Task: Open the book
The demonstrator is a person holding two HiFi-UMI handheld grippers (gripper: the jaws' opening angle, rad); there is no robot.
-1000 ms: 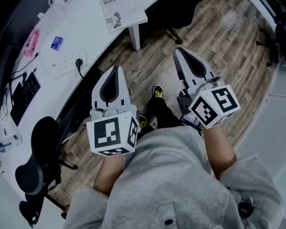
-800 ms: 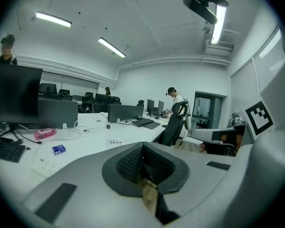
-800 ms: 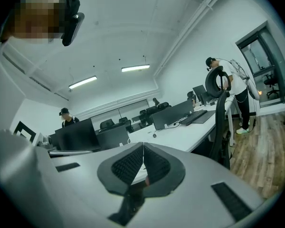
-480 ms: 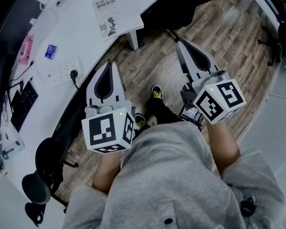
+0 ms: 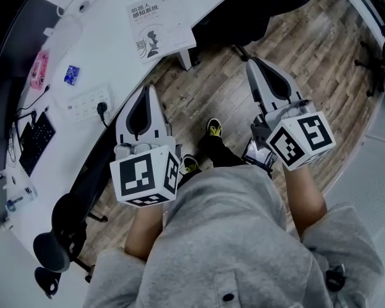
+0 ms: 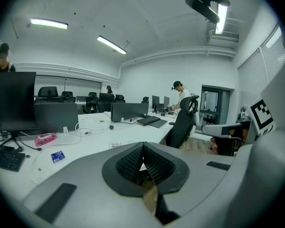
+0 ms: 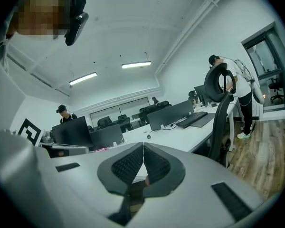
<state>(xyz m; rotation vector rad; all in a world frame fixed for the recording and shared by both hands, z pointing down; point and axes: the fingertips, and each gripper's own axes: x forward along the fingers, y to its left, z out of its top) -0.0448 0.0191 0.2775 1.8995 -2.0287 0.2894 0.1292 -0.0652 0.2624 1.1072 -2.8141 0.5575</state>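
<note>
A closed white book (image 5: 158,26) with dark print on its cover lies near the front edge of the white desk (image 5: 102,56), above a desk leg. In the left gripper view only a strip of the book (image 6: 119,145) shows above the jaws. My left gripper (image 5: 147,88) is shut and empty, held over the wooden floor just below the desk edge, short of the book. My right gripper (image 5: 255,65) is also shut and empty, to the right over the floor, pointing toward the dark space under the desk.
On the desk lie a white power strip (image 5: 86,101), a small blue packet (image 5: 71,75), a pink object (image 5: 38,69) and a black keyboard (image 5: 31,141). A black office chair (image 5: 61,226) stands at lower left. Another black chair (image 6: 185,120) stands by the desk's end. People work at far desks.
Both grippers have moved forward toward the desk, still shut. The book now sits closer to the left gripper's tips in the head view.
</note>
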